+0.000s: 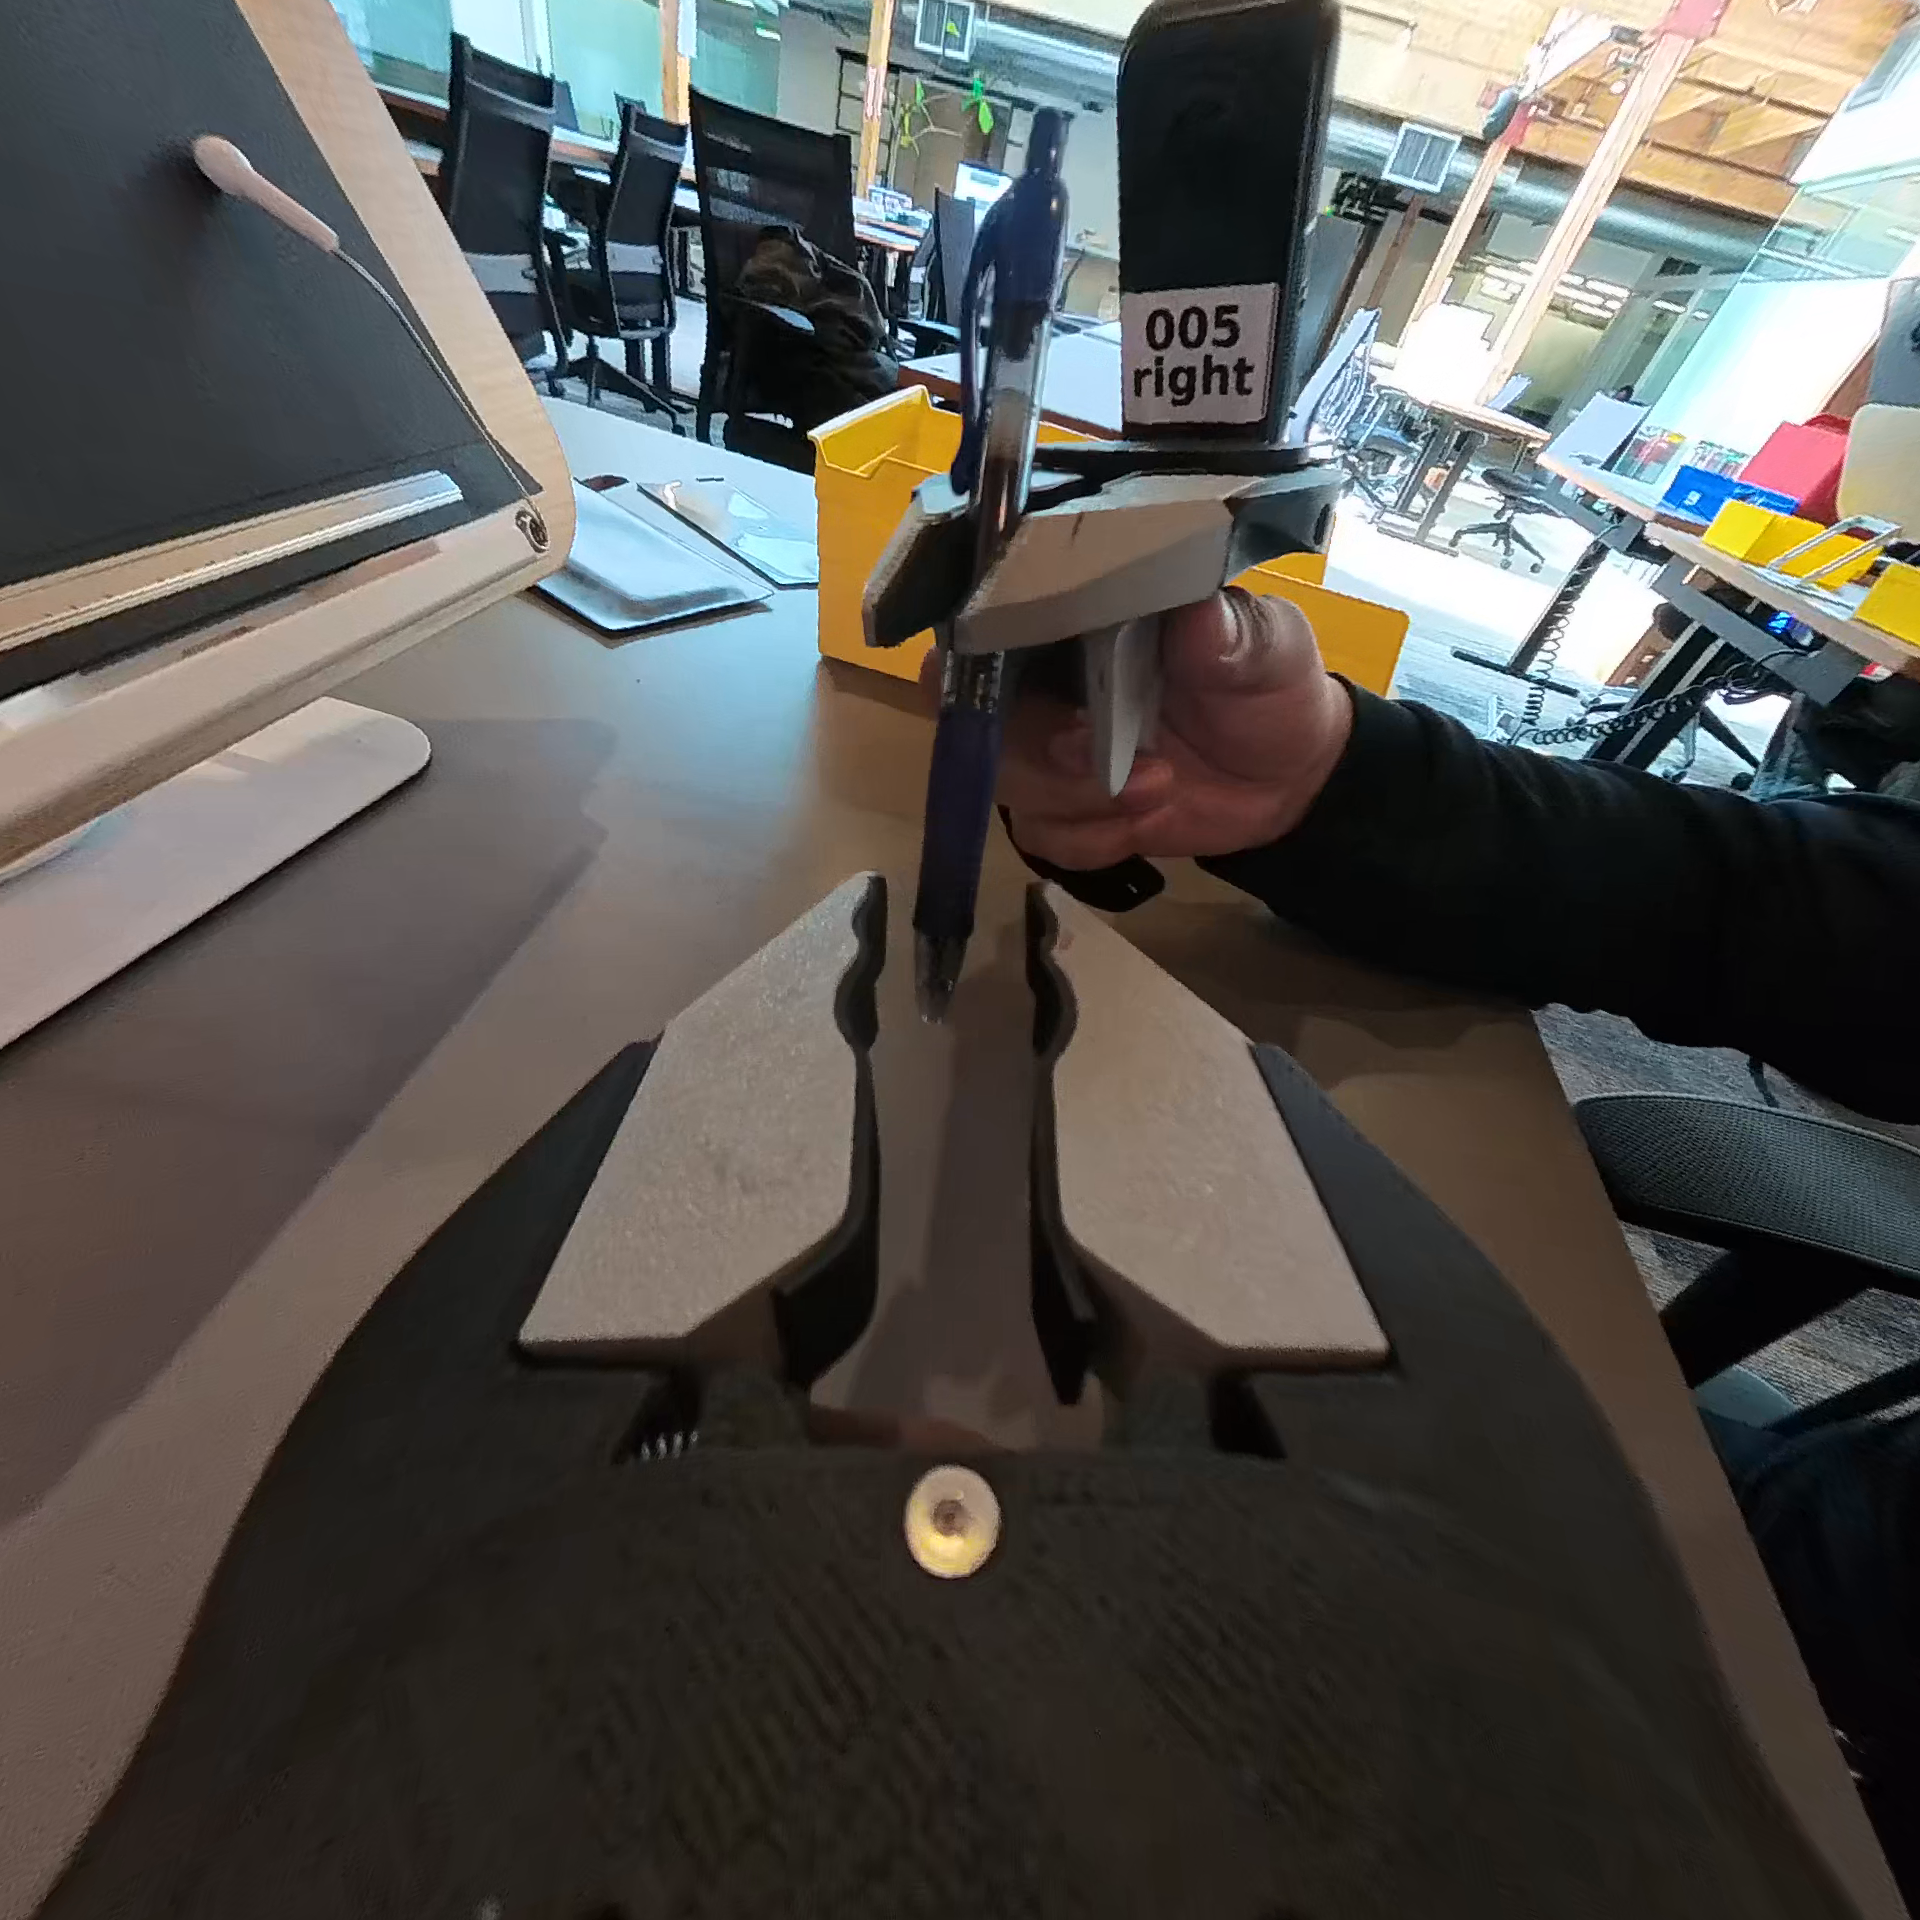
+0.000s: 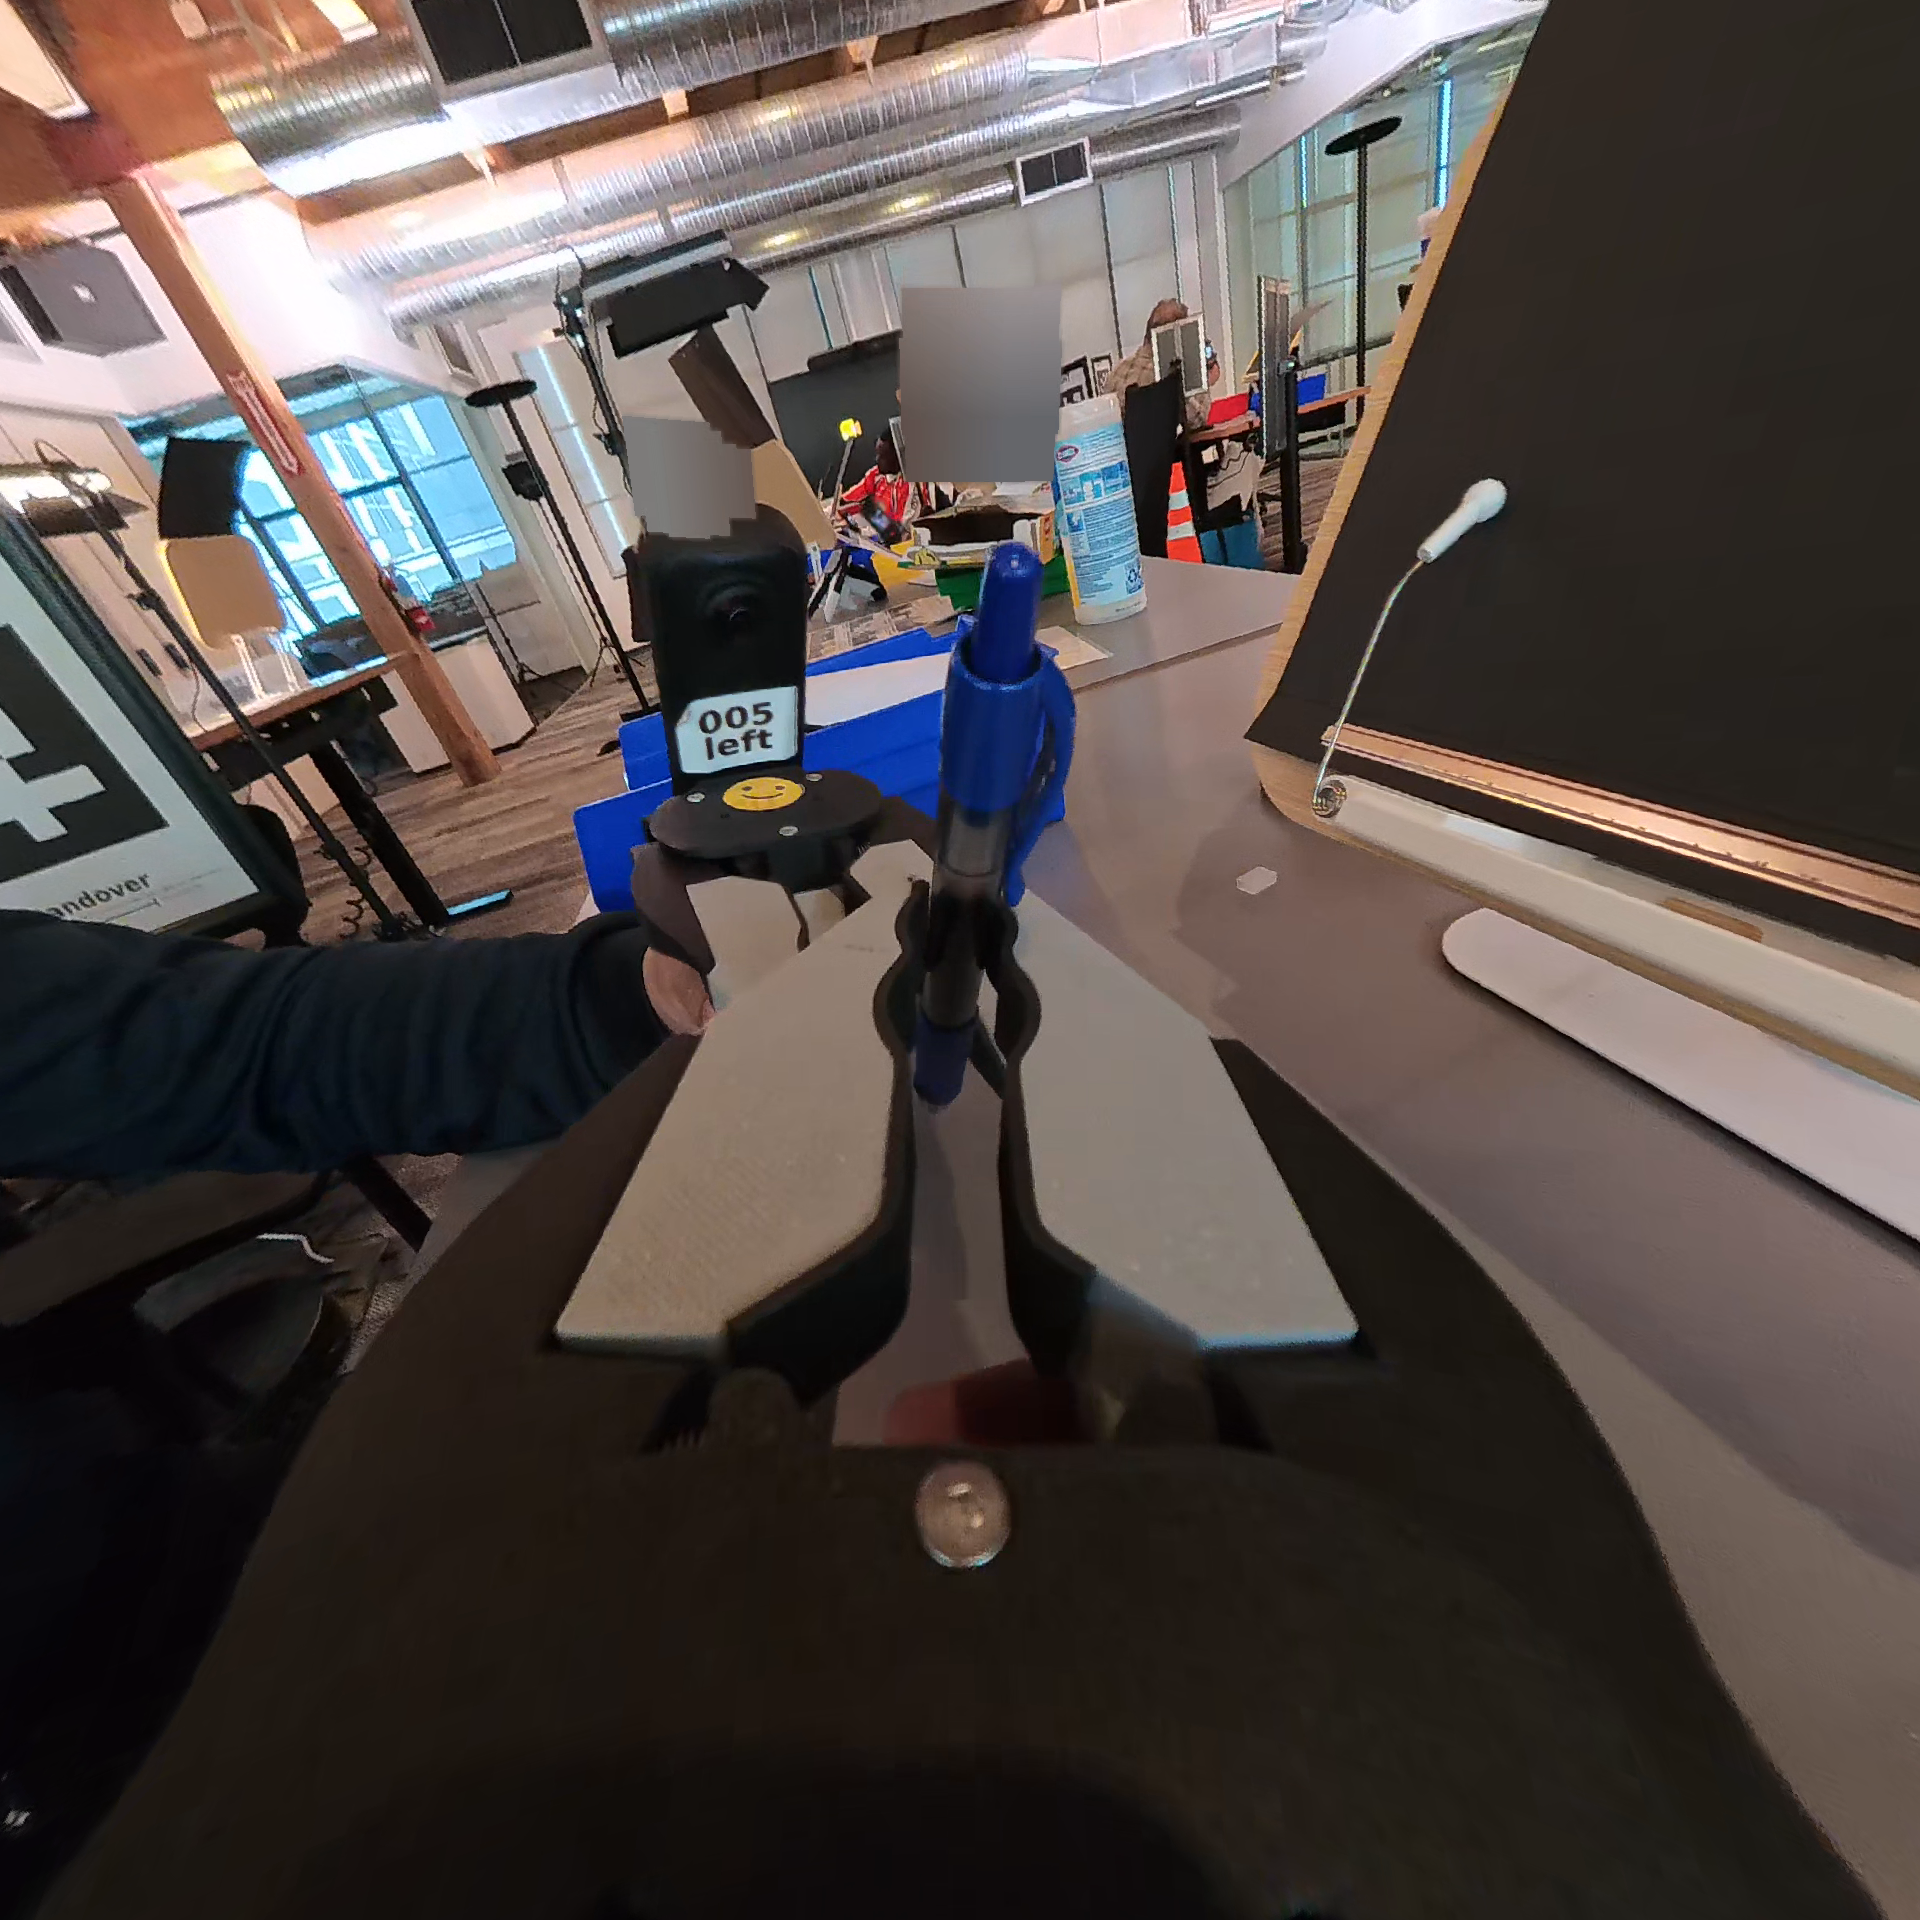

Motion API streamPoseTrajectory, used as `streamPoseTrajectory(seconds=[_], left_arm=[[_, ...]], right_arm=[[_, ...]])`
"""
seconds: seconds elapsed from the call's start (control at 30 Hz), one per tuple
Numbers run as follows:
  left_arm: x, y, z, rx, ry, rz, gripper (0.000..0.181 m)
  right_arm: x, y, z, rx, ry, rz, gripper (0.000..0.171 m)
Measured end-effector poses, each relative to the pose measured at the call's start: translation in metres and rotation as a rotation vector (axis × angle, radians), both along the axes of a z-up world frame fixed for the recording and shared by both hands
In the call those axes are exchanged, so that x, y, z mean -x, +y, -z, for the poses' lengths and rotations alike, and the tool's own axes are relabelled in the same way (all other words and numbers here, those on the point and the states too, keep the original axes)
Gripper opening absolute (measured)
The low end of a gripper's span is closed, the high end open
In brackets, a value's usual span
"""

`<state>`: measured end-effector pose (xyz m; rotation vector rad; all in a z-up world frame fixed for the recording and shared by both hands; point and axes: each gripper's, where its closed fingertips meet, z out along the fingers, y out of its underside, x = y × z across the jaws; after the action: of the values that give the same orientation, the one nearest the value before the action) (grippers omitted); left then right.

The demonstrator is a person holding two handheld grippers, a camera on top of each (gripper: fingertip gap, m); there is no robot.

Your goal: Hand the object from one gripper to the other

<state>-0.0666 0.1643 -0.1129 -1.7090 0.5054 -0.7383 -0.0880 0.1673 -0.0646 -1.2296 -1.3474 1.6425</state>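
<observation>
A blue pen (image 1: 961, 790) with a clear barrel stands nearly upright, tip down, above the brown table (image 1: 675, 790). My right gripper (image 1: 982, 540) is shut on its barrel, held by a hand in a dark sleeve. My left gripper (image 1: 956, 914) is open, and the pen's tip hangs between its two fingertips without touching either. In the right wrist view the right gripper (image 2: 956, 971) clamps the pen (image 2: 997, 665) at its fingertips. The left gripper (image 2: 821, 899) shows just beyond and to the left, partly hidden behind the right finger.
A dark board on a white stand (image 1: 208, 364) stands at the left; it also shows in the right wrist view (image 2: 1662, 416). Yellow bins (image 1: 862, 499) and plastic sleeves (image 1: 665, 561) lie behind the grippers. A blue bin (image 2: 883, 727) and a white canister (image 2: 1096, 520) stand farther along the table. The gap from one gripper's tips to the other's is roughly 5 cm.
</observation>
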Motion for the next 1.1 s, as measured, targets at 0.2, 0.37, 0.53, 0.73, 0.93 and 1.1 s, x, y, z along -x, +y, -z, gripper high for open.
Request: streamPoseTrajectory(seconds=[0.2,0.37,0.53,0.73,0.93,1.1], left_arm=[[0.003,0.004,0.013,0.058,0.051,-0.026,0.038],[0.010,0.004,-0.001,0.062,-0.066,-0.021,0.041],[0.015,-0.005,-0.021,0.139,-0.333,0.078,0.043],[0.006,-0.011,-0.018,0.256,-0.436,0.185,0.052],[-0.019,-0.021,-0.007,0.322,-0.391,0.275,0.040],[-0.007,-0.007,0.030,0.304,-0.084,0.114,0.014]], right_arm=[[0.000,0.019,0.003,-0.248,-0.030,0.174,0.007],[-0.009,0.046,-0.002,-1.011,-0.002,0.508,0.007],[-0.004,0.038,0.011,-1.764,0.088,0.631,0.007],[0.006,0.036,0.026,-1.918,0.030,0.594,0.006],[0.018,0.019,0.043,-2.005,0.025,0.508,0.007],[0.017,0.026,0.055,-1.893,-0.041,0.480,0.022]])
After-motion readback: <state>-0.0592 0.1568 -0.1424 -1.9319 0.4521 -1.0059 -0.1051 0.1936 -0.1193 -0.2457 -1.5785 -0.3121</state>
